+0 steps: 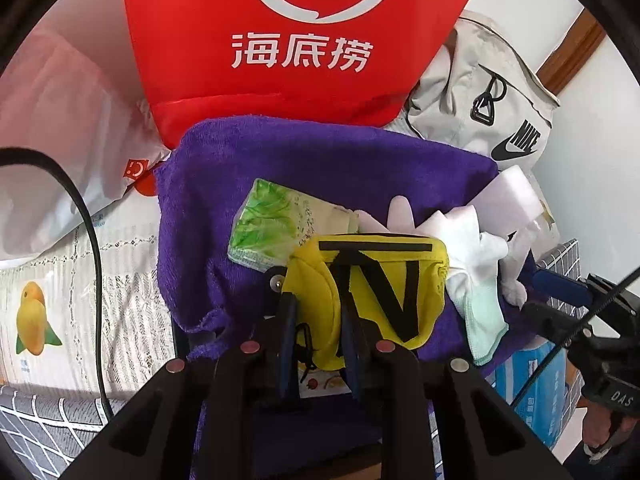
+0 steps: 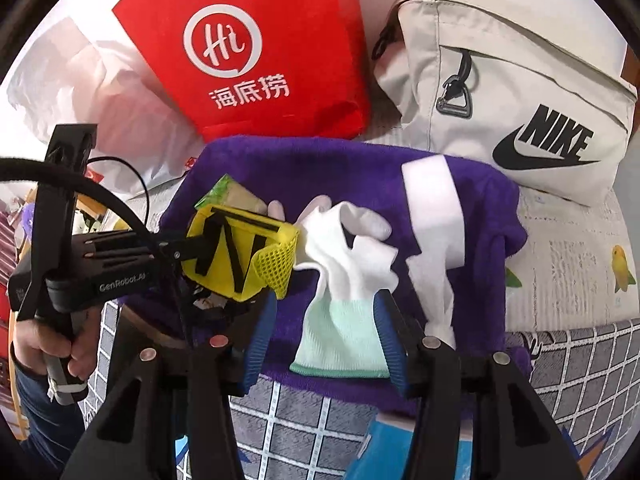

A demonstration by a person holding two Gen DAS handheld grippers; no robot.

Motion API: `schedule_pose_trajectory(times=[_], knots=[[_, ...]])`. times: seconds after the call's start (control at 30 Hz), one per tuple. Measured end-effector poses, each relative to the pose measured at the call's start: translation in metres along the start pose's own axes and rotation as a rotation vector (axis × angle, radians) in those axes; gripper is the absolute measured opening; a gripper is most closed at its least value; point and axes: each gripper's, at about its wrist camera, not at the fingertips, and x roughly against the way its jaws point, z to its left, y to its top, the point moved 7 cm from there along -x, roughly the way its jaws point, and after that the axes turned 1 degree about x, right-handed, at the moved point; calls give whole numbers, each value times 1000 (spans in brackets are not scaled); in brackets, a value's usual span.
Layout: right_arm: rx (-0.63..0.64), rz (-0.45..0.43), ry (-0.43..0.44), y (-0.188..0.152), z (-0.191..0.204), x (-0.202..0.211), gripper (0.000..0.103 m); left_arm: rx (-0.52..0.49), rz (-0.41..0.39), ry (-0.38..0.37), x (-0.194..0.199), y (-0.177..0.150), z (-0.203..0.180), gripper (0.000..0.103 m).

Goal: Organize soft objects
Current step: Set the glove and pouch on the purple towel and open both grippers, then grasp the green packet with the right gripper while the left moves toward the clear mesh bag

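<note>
The left gripper (image 1: pixel 320 336) clenched the yellow pouch (image 1: pixel 372 288) over the purple towel (image 2: pixel 348 168), while the right gripper (image 2: pixel 324 336) hung released around the white glove (image 2: pixel 344 280), which seemingly needed a centred, gentle pinch at its cuff.

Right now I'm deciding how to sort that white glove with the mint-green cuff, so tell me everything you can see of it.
The glove is knit fabric, white over palm and fingers, with a pale mint cuff edged in darker green. It lies limp and crumpled on the purple towel, fingers bunched and pointing away, cuff toward the right gripper. That gripper's blue pads flank the cuff, with a gap on the left. The fingers lie next to the yellow mesh pouch held by the left gripper.
</note>
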Motion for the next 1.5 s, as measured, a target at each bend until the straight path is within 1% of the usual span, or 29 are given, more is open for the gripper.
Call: schedule_pose_trajectory(times=[0.07,0.1,0.13,0.2,0.27,0.33,0.5,0.6,0.77,0.87,0.93,1.0,1.1,1.17,1.27,1.33,1.37,1.43,1.5], knots=[[-4,-1,9,-3,1,2,50,7,21,-3,0,-2,-1,33],[-1,-3,11,-4,1,4,50,7,42,11,0,-4,-1,46],[-1,-6,9,-4,1,6,50,3,53,38,0,-5,-2,54],[-15,-16,8,-5,-2,11,50,-10,39,67,5,-7,-4,54],[-27,-27,26,-5,-2,19,50,-4,33,58,10,-8,-8,54],[-30,-40,24,-8,-3,27,50,6,26,43,17,-9,-10,54],[-29,-57,21,-20,-2,48,50,-8,4,63,38,-18,-15,54],[-19,-72,21,-33,1,63,50,-43,-16,86,52,-30,-22,54],[-16,-84,21,-57,7,86,50,-104,-44,92,83,-59,-35,54],[-9,-94,20,-77,11,101,50,-140,-60,133,102,-81,-40,54],[-9,-93,19,-92,15,109,50,-150,-80,143,114,-97,-42,54],[-12,-96,16,-107,17,115,50,-138,-93,134,124,-112,-40,54],[-28,-90,35,-133,20,121,50,-105,-110,100,138,-135,-38,54],[-41,-87,46,-149,22,123,50,-80,-120,93,145,-150,-36,54],[-53,-74,66,-173,26,124,50,-71,-140,128,149,-172,-34,54],[-59,-62,65,-191,28,123,50,-56,-122,153,148,-186,-33,54],[-60,-57,60,-199,30,123,50,-48,-112,150,148,-193,-34,55],[-50,-30,58,-220,35,118,50,-28,-111,119,149,-204,-35,55],[-70,-14,70,-237,38,112,51,4,-104,89,150,-214,-35,55]])
